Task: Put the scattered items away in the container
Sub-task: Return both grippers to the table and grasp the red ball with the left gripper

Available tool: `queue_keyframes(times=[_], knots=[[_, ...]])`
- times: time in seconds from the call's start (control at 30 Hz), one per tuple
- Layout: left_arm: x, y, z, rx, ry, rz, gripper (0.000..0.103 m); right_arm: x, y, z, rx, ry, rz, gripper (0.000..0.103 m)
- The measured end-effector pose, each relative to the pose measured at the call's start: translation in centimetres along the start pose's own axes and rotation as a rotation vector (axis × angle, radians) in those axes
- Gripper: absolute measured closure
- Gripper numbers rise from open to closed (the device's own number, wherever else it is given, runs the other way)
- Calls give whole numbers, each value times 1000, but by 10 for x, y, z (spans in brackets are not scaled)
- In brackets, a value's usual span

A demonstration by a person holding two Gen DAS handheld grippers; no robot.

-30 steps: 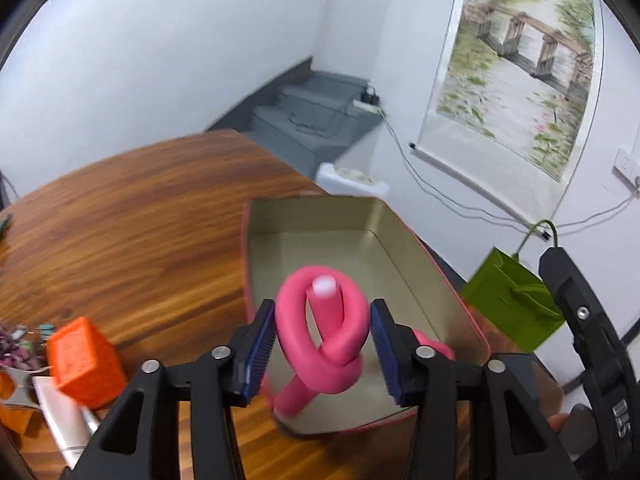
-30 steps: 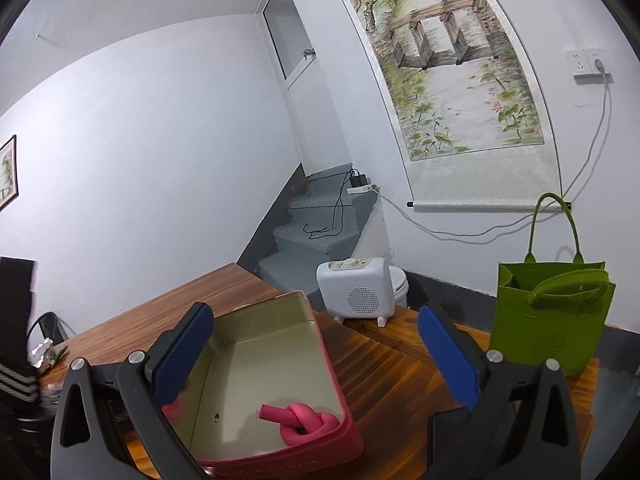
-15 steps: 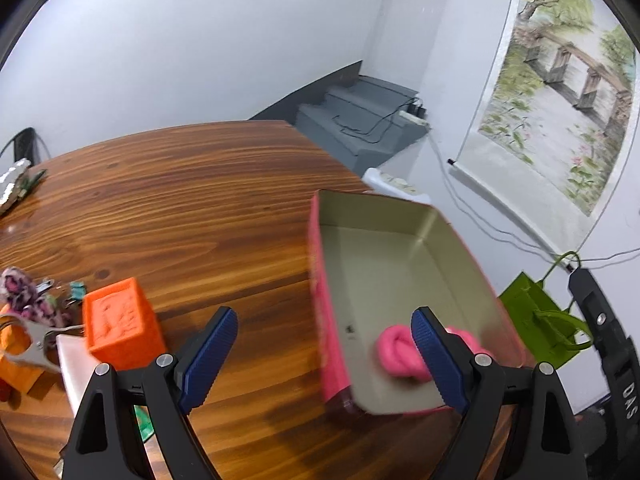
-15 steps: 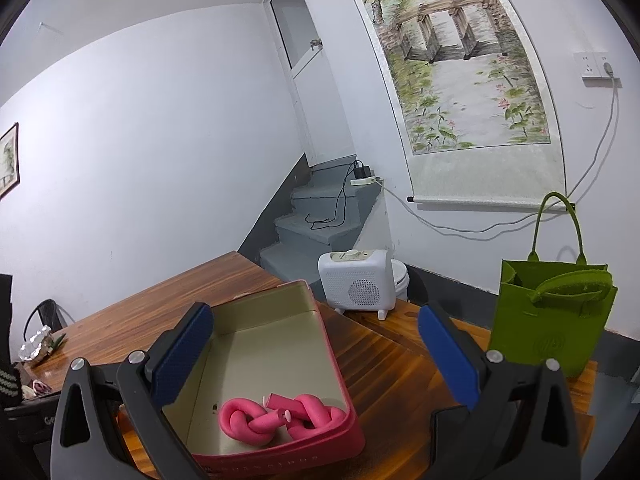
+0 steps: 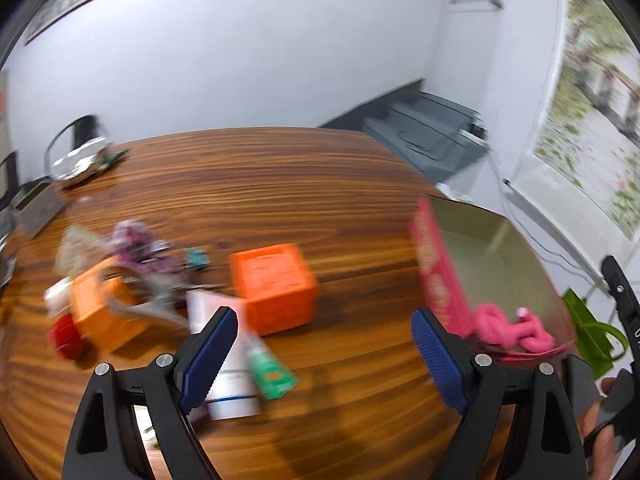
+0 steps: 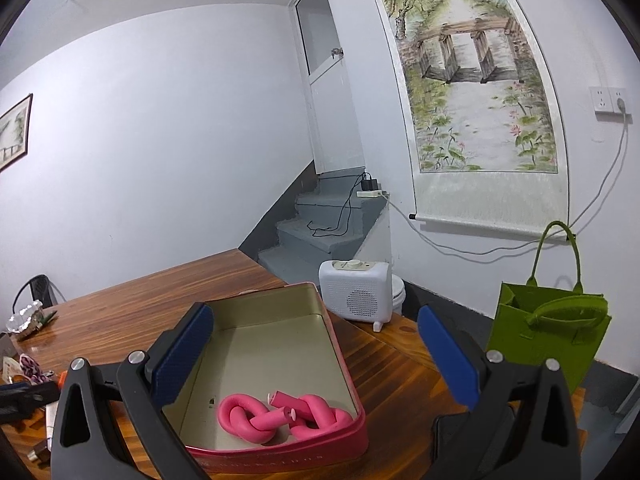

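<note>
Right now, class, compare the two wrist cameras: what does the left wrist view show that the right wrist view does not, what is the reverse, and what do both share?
Only the left wrist view shows the orange plastic cube, the green-capped white tube and the red ball.

Only the right wrist view shows the white fan heater and the white door.

Both show the pink-walled metal tin, the knotted pink foam rollers inside it, the wooden table, the green felt bag and the wall scroll painting.

Clutter pile point(image 5: 120, 280) motion-blurred – items w/in indistinct
</note>
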State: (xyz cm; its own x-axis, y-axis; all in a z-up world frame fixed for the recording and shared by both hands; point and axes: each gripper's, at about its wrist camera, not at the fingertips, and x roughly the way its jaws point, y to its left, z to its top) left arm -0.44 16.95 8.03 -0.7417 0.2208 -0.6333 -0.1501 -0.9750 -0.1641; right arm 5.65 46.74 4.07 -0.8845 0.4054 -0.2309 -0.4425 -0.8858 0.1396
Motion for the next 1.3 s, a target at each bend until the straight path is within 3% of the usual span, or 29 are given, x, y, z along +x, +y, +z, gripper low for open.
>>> queue_keyframes(times=[0.07, 0.3, 0.47, 0.57, 0.7, 0.83, 1.1, 1.3], knots=[[-5, 21, -3, -31, -14, 46, 13, -3, -2, 1, 6, -14, -9, 1], [-15, 87, -13, -134, -32, 126, 13, -41, -30, 5, 160, -216, -100, 1], [-19, 123, -22, -176, -37, 178, 13, -27, -55, 5, 279, -153, -170, 1], [-21, 142, -26, -204, -42, 201, 13, -20, -47, 5, 235, -124, -181, 1], [-22, 166, -30, -230, -40, 226, 13, -29, -13, 5, 89, -166, -172, 1], [-21, 182, -34, -246, -29, 240, 13, -35, 33, -5, -22, -129, -63, 1], [-10, 196, -38, -216, 24, 242, 12, -49, 129, -32, -233, 13, 260, 1], [5, 202, -34, -198, 76, 240, 13, -51, 165, -54, -325, 113, 401, 1]])
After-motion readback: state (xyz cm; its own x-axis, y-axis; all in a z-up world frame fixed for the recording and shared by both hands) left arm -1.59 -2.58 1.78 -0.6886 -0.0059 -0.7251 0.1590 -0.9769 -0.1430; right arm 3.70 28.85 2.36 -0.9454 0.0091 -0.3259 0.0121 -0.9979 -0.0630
